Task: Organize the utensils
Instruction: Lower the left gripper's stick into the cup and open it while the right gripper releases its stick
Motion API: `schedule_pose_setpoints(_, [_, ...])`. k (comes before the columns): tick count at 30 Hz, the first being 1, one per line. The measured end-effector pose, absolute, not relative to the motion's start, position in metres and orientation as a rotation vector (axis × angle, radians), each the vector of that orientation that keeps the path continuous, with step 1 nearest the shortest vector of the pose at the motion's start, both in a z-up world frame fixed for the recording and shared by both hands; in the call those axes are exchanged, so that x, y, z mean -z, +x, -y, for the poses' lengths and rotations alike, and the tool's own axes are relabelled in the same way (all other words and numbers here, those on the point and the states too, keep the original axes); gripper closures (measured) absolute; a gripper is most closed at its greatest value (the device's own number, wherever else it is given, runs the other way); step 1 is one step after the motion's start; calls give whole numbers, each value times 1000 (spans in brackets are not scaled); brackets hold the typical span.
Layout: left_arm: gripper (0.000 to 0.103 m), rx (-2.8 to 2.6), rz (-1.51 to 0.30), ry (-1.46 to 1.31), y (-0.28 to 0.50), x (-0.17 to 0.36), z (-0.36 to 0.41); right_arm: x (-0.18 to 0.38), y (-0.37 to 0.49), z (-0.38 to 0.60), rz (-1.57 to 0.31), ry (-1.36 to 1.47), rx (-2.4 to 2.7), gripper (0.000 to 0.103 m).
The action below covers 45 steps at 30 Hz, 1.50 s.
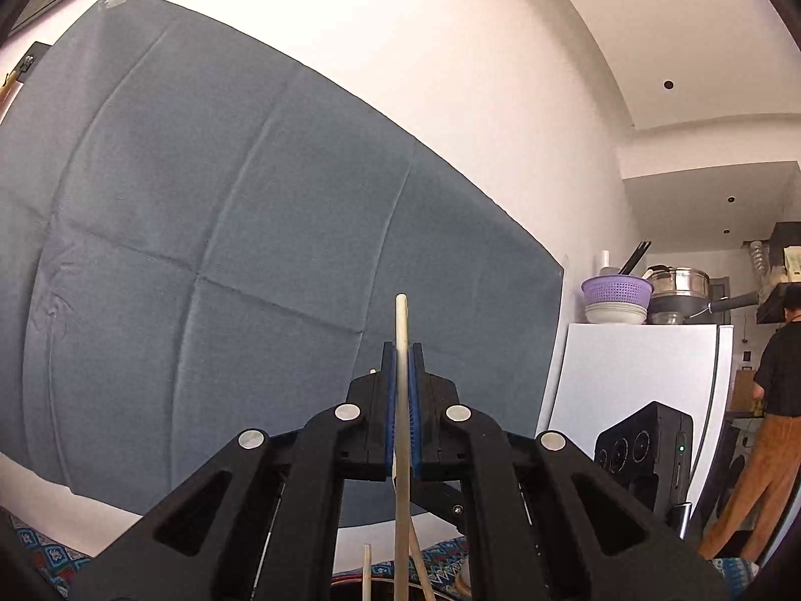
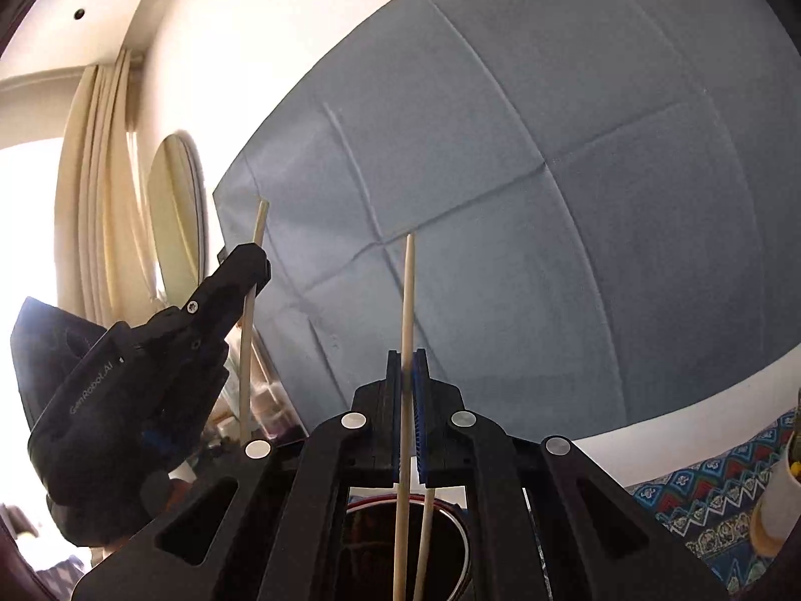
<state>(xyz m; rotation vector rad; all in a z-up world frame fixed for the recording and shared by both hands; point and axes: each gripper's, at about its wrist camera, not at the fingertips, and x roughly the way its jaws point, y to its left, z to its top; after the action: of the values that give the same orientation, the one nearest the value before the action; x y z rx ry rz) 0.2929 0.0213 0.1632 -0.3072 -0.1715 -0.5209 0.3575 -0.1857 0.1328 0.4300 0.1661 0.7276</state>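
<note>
My left gripper [image 1: 401, 350] is shut on a pale wooden chopstick [image 1: 401, 320] that stands upright between its blue pads. It also shows in the right wrist view [image 2: 255, 255], at the left, holding that chopstick [image 2: 249, 310]. My right gripper [image 2: 406, 355] is shut on a second upright chopstick [image 2: 408, 290]. Below the right gripper is a dark round holder [image 2: 453, 546] with a red-and-white rim, with another chopstick [image 2: 424, 541] standing in it. More chopsticks [image 1: 367, 571] show at the bottom of the left wrist view.
A grey-blue cloth [image 1: 225, 210] hangs on the white wall behind. A patterned tablecloth [image 2: 711, 506] covers the table. A white fridge [image 1: 636, 375] with bowls and pots stands at the right, a person [image 1: 771, 425] beside it. A black device [image 1: 646, 451] sits nearby.
</note>
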Motion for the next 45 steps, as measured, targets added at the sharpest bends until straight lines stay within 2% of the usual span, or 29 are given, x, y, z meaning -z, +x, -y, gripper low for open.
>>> schedule_pose_setpoints(8, [98,493,223,-321,275,-153,-32,-125,336,194,-125,401,-714,99])
schedule_pose_setpoints(14, [98,435,186,-303,295,-161,-31,-122,338,194,-140,399,-722,99])
schedule_pose_setpoints(20, [98,450,170,-299,292,-142,-28,-122,334,196,-139,360,-718,99])
schedule_pose_setpoints(26, [98,403,97,-272,282,-128,-28,-121,330,198,-159,325,-715,99])
schedule_pose_setpoints(35, [98,319,-136,-243,279,-109,-32,-124,313,185,-185,130,-736,99])
schedule_pose_setpoints(44, [98,323,-197,-206,283,-116,-33,-122,314,189,-213,90,-719,97])
schedule_pose_setpoints(45, [91,318,-199,-202,282,-117,-34,-123,314,190,-211,94,-717,97])
